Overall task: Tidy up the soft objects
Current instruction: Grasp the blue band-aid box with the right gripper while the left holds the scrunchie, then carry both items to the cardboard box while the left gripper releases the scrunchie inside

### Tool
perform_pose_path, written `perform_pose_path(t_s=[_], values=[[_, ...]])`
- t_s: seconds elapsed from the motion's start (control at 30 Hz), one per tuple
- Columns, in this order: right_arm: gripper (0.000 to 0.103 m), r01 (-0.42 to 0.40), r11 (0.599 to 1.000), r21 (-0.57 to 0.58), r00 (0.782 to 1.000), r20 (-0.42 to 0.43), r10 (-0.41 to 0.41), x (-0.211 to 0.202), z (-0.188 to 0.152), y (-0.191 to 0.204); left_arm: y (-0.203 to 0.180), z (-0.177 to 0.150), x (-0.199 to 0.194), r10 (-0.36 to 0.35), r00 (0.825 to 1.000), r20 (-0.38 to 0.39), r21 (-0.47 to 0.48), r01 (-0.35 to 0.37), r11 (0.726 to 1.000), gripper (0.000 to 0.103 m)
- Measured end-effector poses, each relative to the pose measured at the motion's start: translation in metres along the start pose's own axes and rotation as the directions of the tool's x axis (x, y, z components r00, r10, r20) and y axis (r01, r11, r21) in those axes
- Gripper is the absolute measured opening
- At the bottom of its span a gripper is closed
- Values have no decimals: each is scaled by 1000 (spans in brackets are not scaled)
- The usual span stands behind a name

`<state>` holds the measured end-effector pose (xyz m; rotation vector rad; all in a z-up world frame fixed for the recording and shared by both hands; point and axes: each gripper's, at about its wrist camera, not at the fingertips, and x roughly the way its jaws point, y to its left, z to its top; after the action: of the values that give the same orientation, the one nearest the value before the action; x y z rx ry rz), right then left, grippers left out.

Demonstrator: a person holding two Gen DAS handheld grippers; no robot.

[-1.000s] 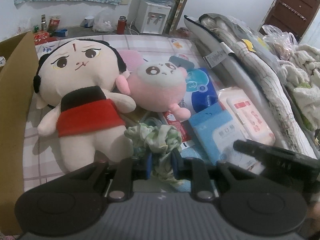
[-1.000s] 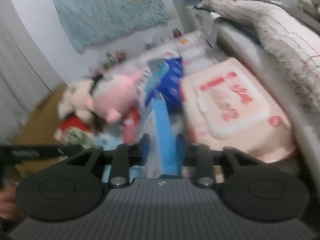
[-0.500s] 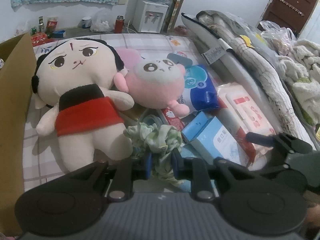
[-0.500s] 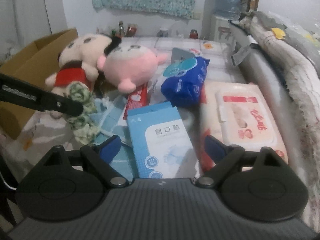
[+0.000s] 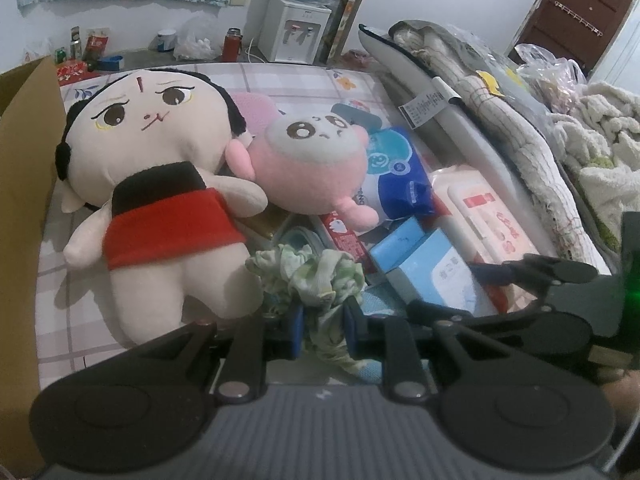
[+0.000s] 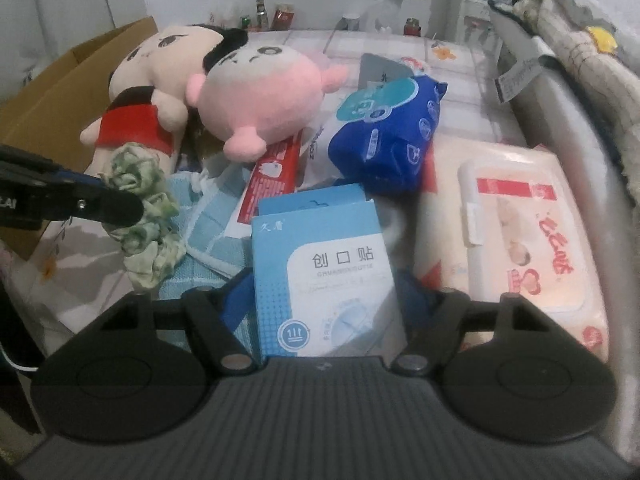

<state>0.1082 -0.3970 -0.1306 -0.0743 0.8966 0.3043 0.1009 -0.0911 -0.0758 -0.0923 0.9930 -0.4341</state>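
**Scrunchie pinched, box being straddled**

The landmark is the round pink plush toy [image 5: 316,168] lying on the checked bed sheet [image 5: 72,320]. Just in front of it, nearer the cameras, the left gripper [image 5: 320,320] has its fingers nearly closed on a crumpled green-and-white fabric scrunchie [image 5: 308,272], which bunches above the pads and trails below them; it looks lifted clear of the light-blue towel [image 6: 208,232] beneath, probably so it can be carried off as one of the soft items.

In front of the pink plush and slightly to its right, the right gripper [image 6: 320,304] sets its fingers either side of a pale-blue cardboard box of plasters [image 6: 324,268]. Its jaws are closing, with the box between them; whether the pads already press on it I cannot tell. The box is likely being cleared away as a rigid item.

Left of the pink plush lies a cream doll in a red dress [image 5: 160,184]; to its right, a blue tissue pack [image 6: 388,132] and pink wet-wipes pack [image 6: 516,236].
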Motion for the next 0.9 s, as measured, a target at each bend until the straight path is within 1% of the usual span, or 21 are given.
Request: perform_pose_path(t_s=[0.1, 0.2, 0.4, 0.6, 0.7, 0.8, 0.9], values=[[74, 4, 999, 32, 1000, 29, -5, -11, -1, 1, -2, 0, -2, 1, 1000, 9, 11, -1, 1000, 21], [74, 13, 998, 65, 997, 76, -18, -28, -3, 2, -6, 1, -9, -3, 1000, 23, 23, 3, 1000, 20], [74, -1, 990, 140, 986, 164, -22, -64, -7, 2, -20, -2, -33, -4, 998, 69, 42, 1, 999, 20], [74, -50, 981, 187, 970, 243, 3, -103, -12, 9, -34, -8, -70, -6, 991, 135, 65, -3, 998, 20], [74, -80, 975, 208, 964, 266, 23, -119, -14, 16, -37, -11, -89, -12, 985, 170, 66, 0, 998, 20], [74, -109, 972, 207, 955, 293, 45, -133, -15, 26, -36, -14, -109, -15, 980, 197, 53, 5, 999, 20], [74, -141, 972, 189, 942, 329, 72, -148, -13, 40, -31, -16, -133, 0, 971, 239, 36, -9, 999, 20]])
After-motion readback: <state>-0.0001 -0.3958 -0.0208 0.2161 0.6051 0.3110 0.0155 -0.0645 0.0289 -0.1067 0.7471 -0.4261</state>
